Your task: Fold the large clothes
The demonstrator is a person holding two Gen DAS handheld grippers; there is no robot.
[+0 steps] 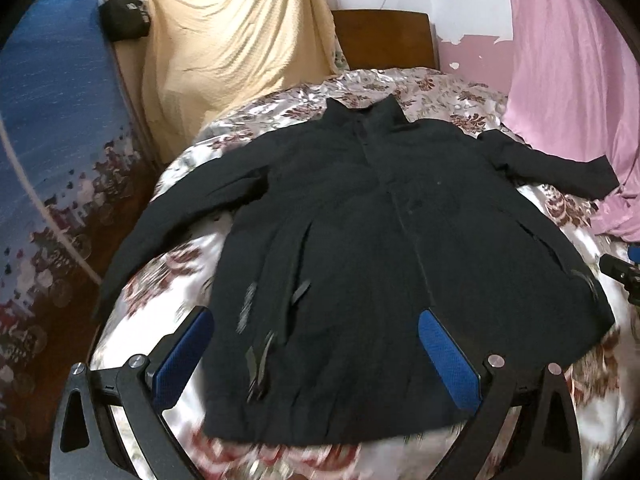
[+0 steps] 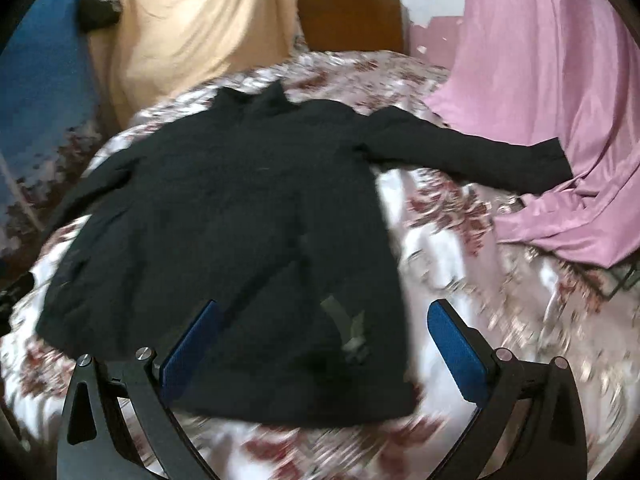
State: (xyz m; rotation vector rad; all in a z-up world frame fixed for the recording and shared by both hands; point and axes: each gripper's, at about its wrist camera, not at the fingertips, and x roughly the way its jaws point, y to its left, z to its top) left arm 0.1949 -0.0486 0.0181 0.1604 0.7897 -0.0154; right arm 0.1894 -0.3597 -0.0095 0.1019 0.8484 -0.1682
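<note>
1. Black jacket [image 1: 360,248] spread flat and face up on the bed, collar toward the wooden headboard [image 1: 384,38], hem toward the cameras.
2. Sleeves out to both sides: one trailing over the bed's left edge, the other reaching right, cuff just beside the pink cloth [image 1: 568,80].
3. Floral bedspread [image 1: 440,88] under it all, shiny, white with dark red flowers.
4. Left gripper [image 1: 316,322] hovering above the hem, blue-padded fingers [image 1: 444,356] spread wide, holding nothing.
5. Right gripper [image 2: 324,316] over the jacket's right hem corner, jaws likewise wide apart and empty; right-wrist view smeared with blur.
6. Only container around: a small black bag [image 1: 122,16] hanging at the top left, beside the yellow cloth [image 1: 236,36]; contents hidden, cannot tell.
7. Blue patterned fabric [image 1: 56,120] along the left.
</note>
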